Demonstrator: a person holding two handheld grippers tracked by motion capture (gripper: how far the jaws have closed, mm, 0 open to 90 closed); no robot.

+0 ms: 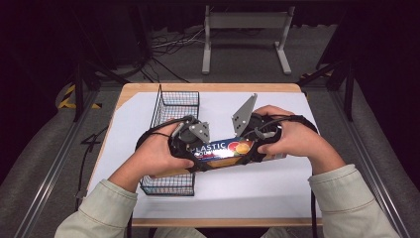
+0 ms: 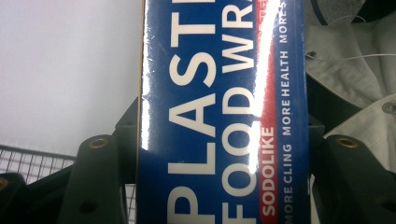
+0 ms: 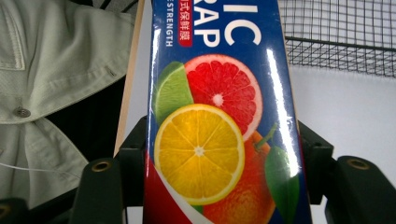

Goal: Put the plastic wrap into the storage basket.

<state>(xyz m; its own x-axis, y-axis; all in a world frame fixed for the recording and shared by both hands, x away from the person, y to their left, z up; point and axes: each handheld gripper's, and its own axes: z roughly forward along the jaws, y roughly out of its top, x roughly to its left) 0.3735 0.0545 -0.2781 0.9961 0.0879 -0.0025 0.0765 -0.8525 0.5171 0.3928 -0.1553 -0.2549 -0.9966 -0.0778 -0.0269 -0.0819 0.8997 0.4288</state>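
Both sleeves (image 1: 104, 203) frame a long blue plastic food wrap box (image 1: 225, 151), held level above the white table (image 1: 257, 193) beside the wire basket (image 1: 173, 106). Left gripper (image 1: 190, 158) and right gripper (image 1: 257, 148) each clamp one end. Glossy cardboard looks light, stiff, a little slippery; end grips across the narrow sides suit it best

wrap box (image 1: 223, 152) btwn grippers | wire basket (image 1: 171, 111) left, on table (image 1: 297, 188)
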